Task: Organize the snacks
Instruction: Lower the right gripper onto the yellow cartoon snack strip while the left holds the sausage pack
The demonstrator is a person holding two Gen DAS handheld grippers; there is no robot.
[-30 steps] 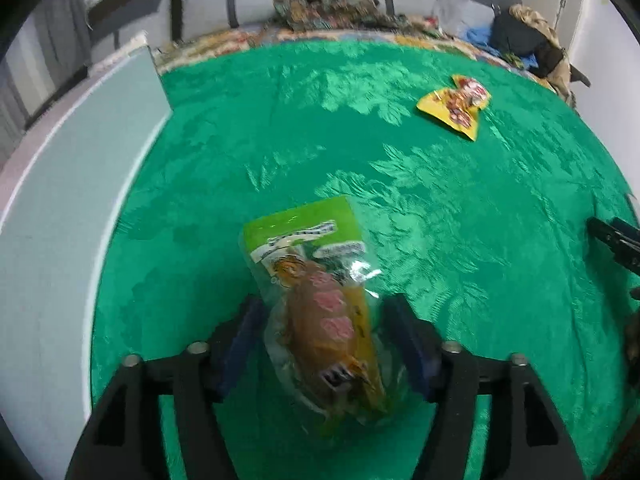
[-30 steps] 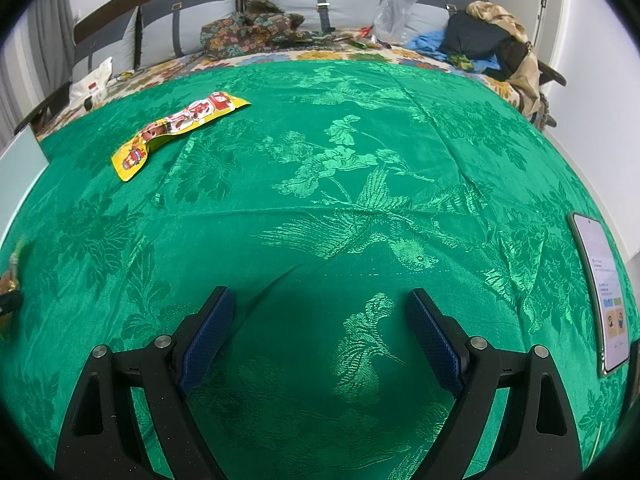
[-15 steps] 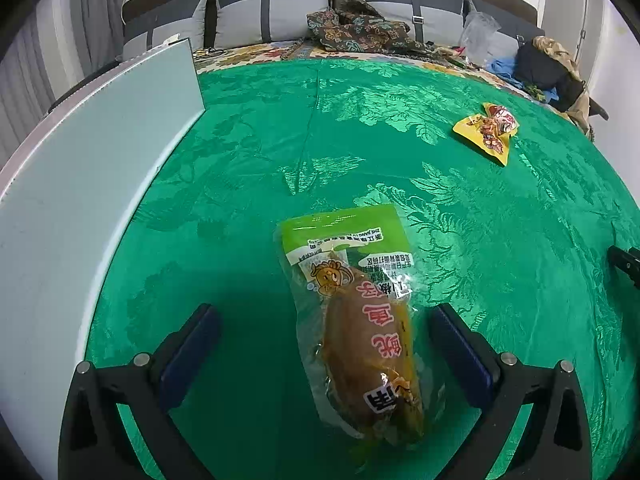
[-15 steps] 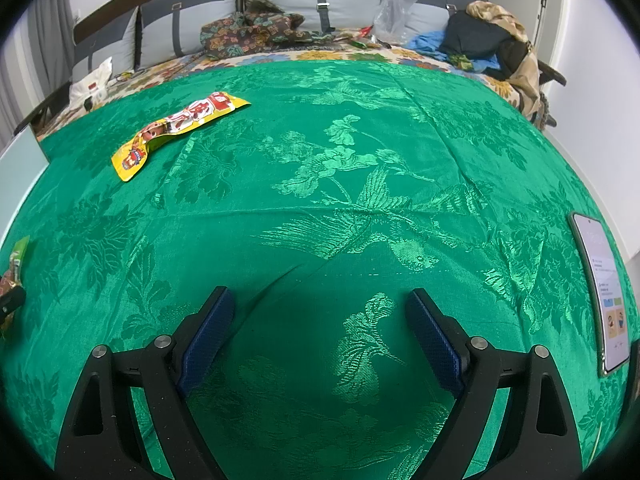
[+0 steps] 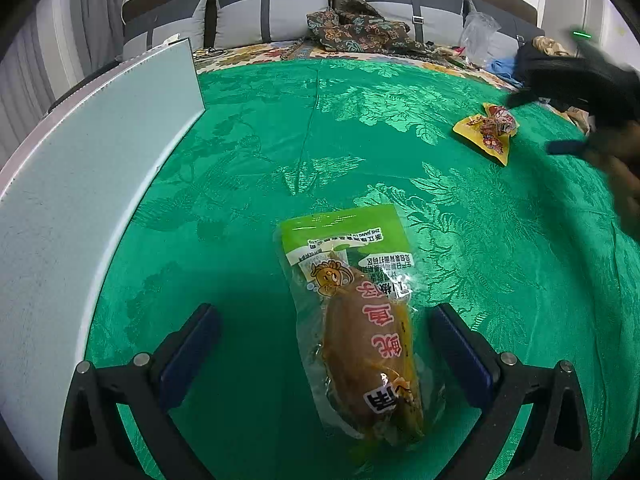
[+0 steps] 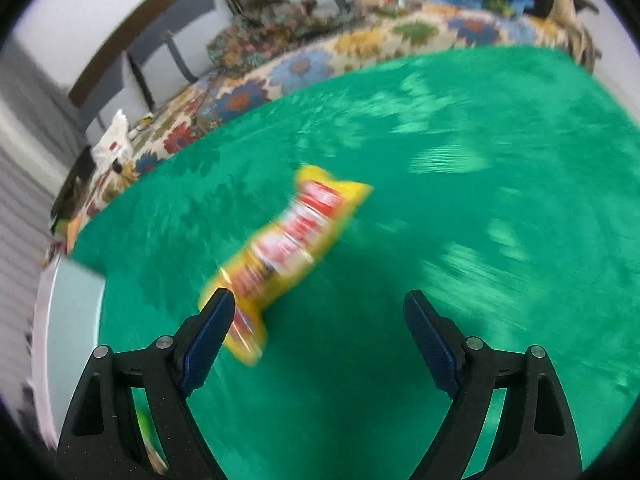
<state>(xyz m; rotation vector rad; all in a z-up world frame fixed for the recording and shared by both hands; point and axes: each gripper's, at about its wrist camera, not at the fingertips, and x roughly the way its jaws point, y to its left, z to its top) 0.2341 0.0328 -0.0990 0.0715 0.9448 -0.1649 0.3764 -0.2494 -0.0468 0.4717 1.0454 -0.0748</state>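
The left gripper (image 5: 320, 344), jaws just opened wide, frees the green packet (image 5: 356, 320) on the green cloth (image 5: 360, 140), while the right gripper (image 6: 320, 336) hangs open near the yellow packet (image 6: 292, 248).

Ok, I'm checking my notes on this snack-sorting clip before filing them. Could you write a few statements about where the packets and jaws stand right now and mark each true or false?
1. The green-topped snack packet lies on the green cloth between the left gripper's jaws, untouched. True.
2. The right gripper is clamped on the yellow packet. False: its jaws are open; the packet lies ahead of them, by the left one.
3. A pale board lies along the cloth's left side. True.
4. The yellow packet rests on the pale board. False: it lies on the cloth.
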